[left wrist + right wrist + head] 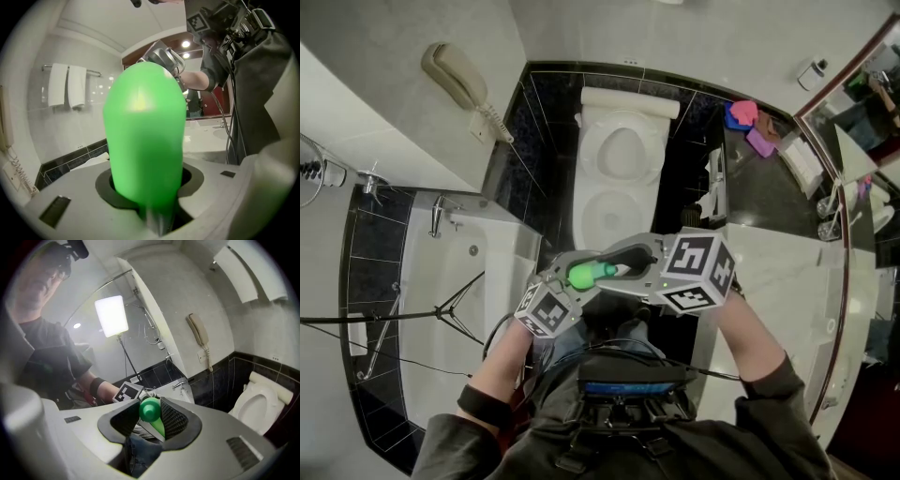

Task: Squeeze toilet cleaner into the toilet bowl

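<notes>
My left gripper [577, 279] clenches its fingers on the green plastic cleaner bottle [143, 136], my right gripper [619, 270] grasps its green cap [150, 409], so I judge squeezing into the white toilet bowl [592, 200] is still to do.

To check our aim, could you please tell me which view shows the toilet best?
The head view: the toilet shows nearly whole, from above. The right gripper view catches only part at its edge. The green bottle fills most of the left gripper view.
</notes>
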